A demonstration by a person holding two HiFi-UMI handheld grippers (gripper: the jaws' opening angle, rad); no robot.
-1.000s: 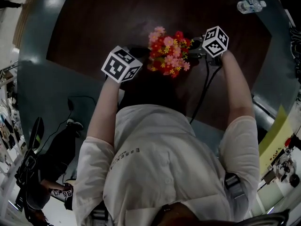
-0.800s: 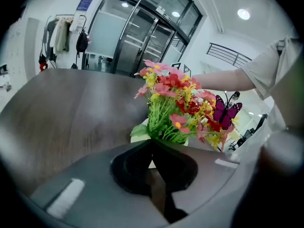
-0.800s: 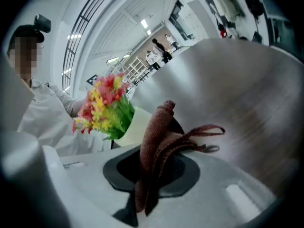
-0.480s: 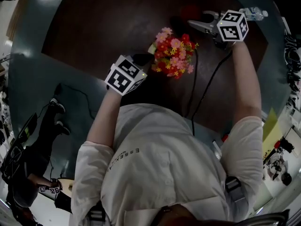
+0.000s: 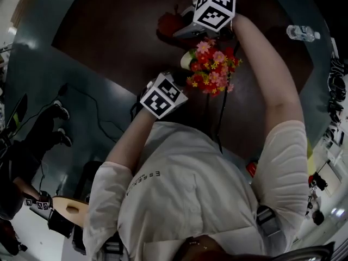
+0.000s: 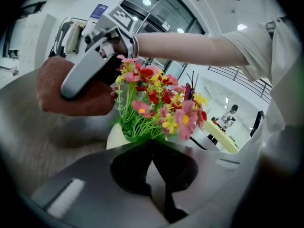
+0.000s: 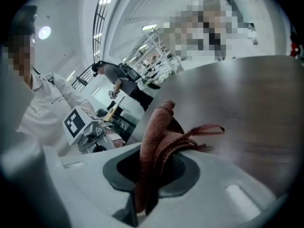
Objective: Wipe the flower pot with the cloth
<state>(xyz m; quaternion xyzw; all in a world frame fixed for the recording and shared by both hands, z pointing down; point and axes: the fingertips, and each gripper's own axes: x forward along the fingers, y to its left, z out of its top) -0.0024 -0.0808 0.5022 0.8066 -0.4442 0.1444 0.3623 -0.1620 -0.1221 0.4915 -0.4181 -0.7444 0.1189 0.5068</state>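
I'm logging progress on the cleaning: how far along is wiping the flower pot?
Done: the cloth is picked up, clamped in the right hand-held gripper. In hand: it is held beside the flowers, apart from the flower pot; the left hand-held gripper, jaws shut, sits at the pot's rim. Left: the wiping itself; the cloth is not yet on the pot.

The head view is rendered dim, its corners darkened. Both gripper views are bowed at the edges, and bright ceiling lights (image 6: 147, 2) are seen above the left gripper (image 6: 152, 148), itself blurred.
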